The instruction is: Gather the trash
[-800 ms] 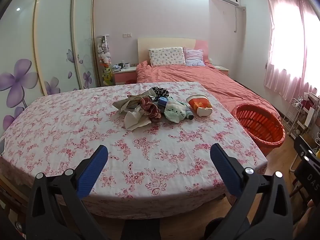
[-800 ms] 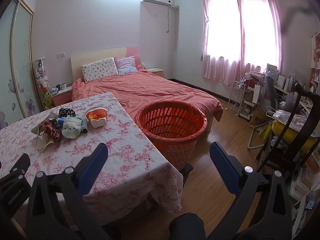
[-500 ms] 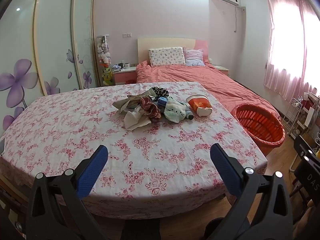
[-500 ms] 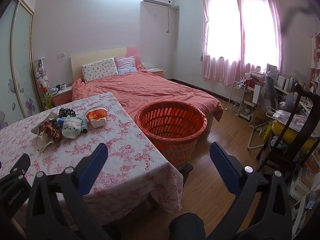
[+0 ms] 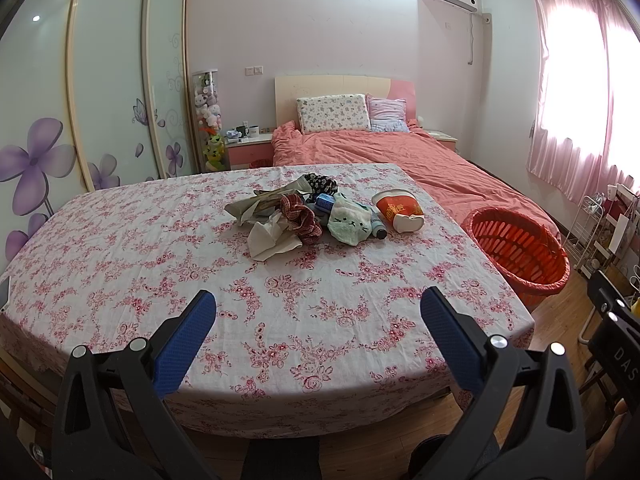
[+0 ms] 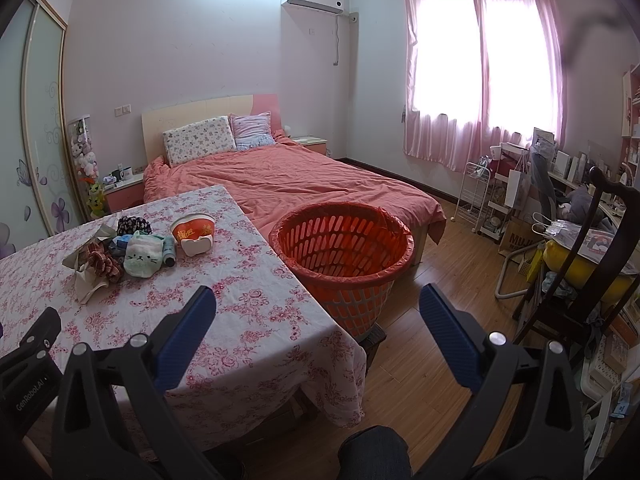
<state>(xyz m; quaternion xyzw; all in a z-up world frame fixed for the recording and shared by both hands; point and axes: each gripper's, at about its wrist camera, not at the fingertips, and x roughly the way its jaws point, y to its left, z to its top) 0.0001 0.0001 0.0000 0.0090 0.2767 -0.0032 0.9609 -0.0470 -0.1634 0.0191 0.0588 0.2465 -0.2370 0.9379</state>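
Ahead of my left hand-held gripper (image 5: 318,312), jaws spread wide and empty, the trash pile (image 5: 316,214) sits mid-surface (image 5: 120,264), well apart from it, strung out crosswise: crumpled paper (image 5: 268,236), cat-face pouch (image 5: 349,225), red noodle cup (image 5: 400,212) tipped over. I judge my left nearer. My right hand-held gripper (image 6: 316,312), equally released, faces the orange basket (image 6: 344,248), seemingly empty, beside the surface's right edge.
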